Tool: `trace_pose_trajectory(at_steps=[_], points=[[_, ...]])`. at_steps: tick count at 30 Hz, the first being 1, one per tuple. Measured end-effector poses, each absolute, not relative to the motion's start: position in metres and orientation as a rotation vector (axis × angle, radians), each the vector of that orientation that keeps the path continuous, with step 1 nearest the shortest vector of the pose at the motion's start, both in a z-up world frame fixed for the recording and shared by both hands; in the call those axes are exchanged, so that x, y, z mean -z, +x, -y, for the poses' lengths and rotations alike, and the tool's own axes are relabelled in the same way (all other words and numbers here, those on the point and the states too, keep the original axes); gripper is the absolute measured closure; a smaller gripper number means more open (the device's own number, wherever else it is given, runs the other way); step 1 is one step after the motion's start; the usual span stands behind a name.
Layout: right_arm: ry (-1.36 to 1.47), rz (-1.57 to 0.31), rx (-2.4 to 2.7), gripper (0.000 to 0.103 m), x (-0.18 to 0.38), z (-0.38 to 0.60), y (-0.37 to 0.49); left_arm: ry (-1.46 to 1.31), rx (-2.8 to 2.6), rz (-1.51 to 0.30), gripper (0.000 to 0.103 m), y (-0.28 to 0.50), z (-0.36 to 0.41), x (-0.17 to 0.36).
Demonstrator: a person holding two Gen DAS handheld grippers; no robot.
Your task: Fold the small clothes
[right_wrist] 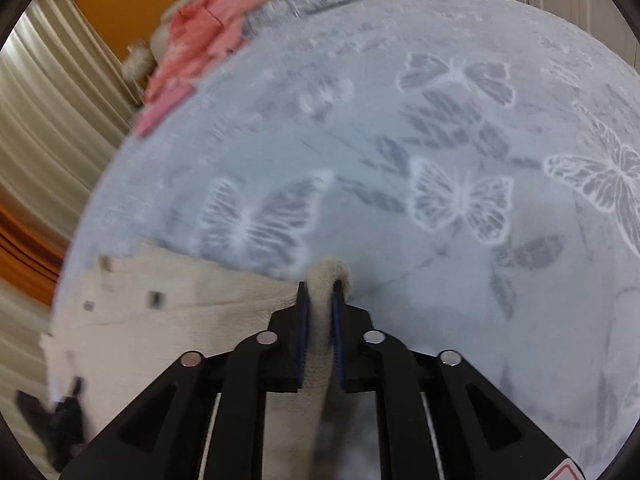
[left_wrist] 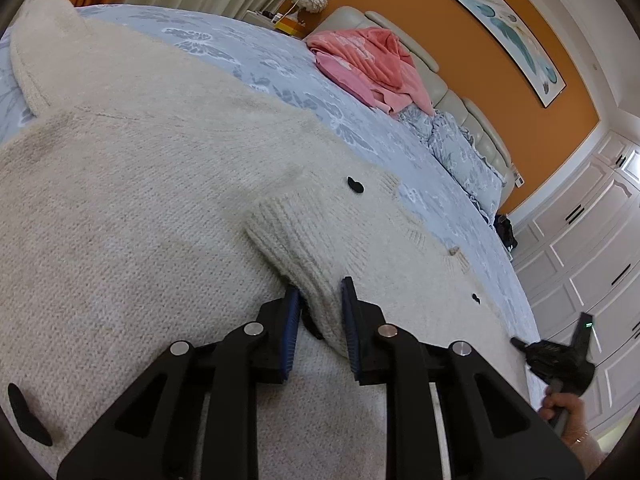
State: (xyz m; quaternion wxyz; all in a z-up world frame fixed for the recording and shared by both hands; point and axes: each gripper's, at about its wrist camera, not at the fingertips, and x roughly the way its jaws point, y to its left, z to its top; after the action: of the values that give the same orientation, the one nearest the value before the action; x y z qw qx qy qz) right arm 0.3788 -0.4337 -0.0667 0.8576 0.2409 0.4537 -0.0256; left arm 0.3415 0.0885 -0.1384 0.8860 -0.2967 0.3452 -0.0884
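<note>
Your left gripper (left_wrist: 320, 312) is clamped on the ribbed cuff (left_wrist: 296, 240) of a cream sweater (left_wrist: 132, 208), with the knit bunched between the blue pads (left_wrist: 294, 320). That cuff lies over the sweater's body, so you seem to be bringing the sleeve across. Your right gripper (right_wrist: 320, 304) is pinched on a rolled edge of the same sweater (right_wrist: 168, 320), out where the knit meets the blue butterfly bedspread (right_wrist: 440, 128); which edge it is cannot be told, and that view is blurred.

The sweater lies spread on the bed, with black buttons (left_wrist: 355, 185) on its front. A pink garment (left_wrist: 372, 64) sits well apart by the headboard (left_wrist: 452, 100).

To do this step well, keep both grips low and carry the sleeve flat across the chest so it lands straight, without dragging the body with it. Thick knit like this will likely spring back, so lay the cuff down fully before you let go. Hold the right-hand edge taut but not lifted, or the layer beneath may wrinkle.
</note>
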Motion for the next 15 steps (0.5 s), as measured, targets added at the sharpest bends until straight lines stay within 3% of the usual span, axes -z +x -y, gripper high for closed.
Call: trace_pose_trajectory(at_steps=[1,3,5,8,9,11,15], points=[[0.517,-0.936,0.040,0.082,0.058,0.432,0.370,-0.618,0.184,-0.718,0.083,0.342,-0.089,0.139],[0.523,-0.898,0.023,0.052,0.040,0.425,0.337,-0.618,0.184,-0.718,0.083,0.341,-0.089,0.139],[0.545,-0.905,0.006,0.036,0.036,0.418,0.296,-0.618,0.184,-0.718,0.082,0.341,-0.090,0.139],[0.590,-0.976,-0.082,0.036,0.053,0.394,0.250,-0.617,0.184,-0.719,0.082,0.342,-0.089,0.139],[0.575,-1.011,-0.108,0.051,0.061,0.383,0.245,-0.616,0.183,-0.719,0.082,0.341,-0.089,0.139],[0.522,-1.077,-0.119,0.096,0.078,0.368,0.246,-0.613,0.180,-0.722,0.082,0.342,-0.090,0.139],[0.658,-1.009,0.004,0.097,0.084,0.399,0.234,-0.607,0.172,-0.732,0.082,0.344,-0.090,0.140]])
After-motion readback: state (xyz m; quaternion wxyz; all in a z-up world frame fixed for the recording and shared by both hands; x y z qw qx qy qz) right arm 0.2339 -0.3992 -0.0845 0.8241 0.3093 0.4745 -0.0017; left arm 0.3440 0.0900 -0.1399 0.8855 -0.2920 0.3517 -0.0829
